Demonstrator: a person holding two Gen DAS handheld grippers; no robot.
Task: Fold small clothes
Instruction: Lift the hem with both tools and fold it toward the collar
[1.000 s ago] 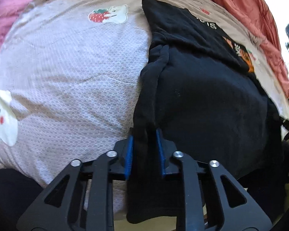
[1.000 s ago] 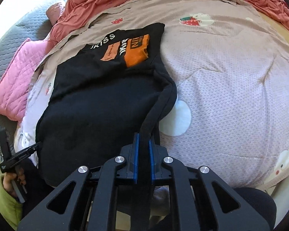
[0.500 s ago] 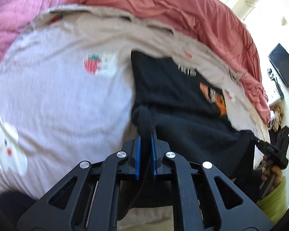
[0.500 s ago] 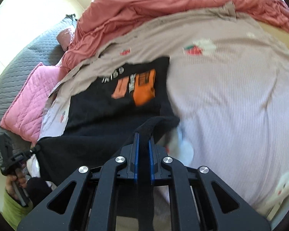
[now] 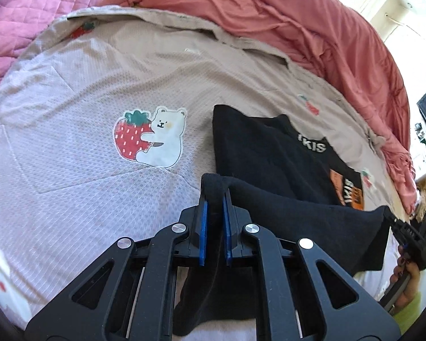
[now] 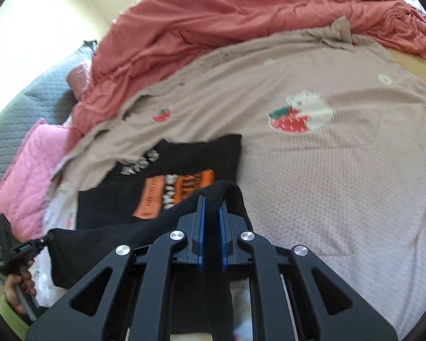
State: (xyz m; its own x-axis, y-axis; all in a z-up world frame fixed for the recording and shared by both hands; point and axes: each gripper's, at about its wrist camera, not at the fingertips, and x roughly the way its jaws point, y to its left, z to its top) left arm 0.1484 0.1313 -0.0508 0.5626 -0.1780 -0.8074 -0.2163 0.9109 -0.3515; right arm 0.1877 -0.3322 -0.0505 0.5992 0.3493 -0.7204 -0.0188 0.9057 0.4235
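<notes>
Jaws of left gripper [image 5: 213, 199] and right gripper [image 6: 210, 213] pinching near corners of black shirt [image 5: 269, 153], hem lifted off bed [image 5: 85, 184], likely for folding toward the printed chest.

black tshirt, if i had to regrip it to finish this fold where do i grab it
Grip the black tshirt along its lifted hem, at the two corners where the left tongs and right tongs already pinch it. Come from the near side, low over the sheet: that edge hangs free, while the printed chest lies flat with no edge to pinch.
</notes>
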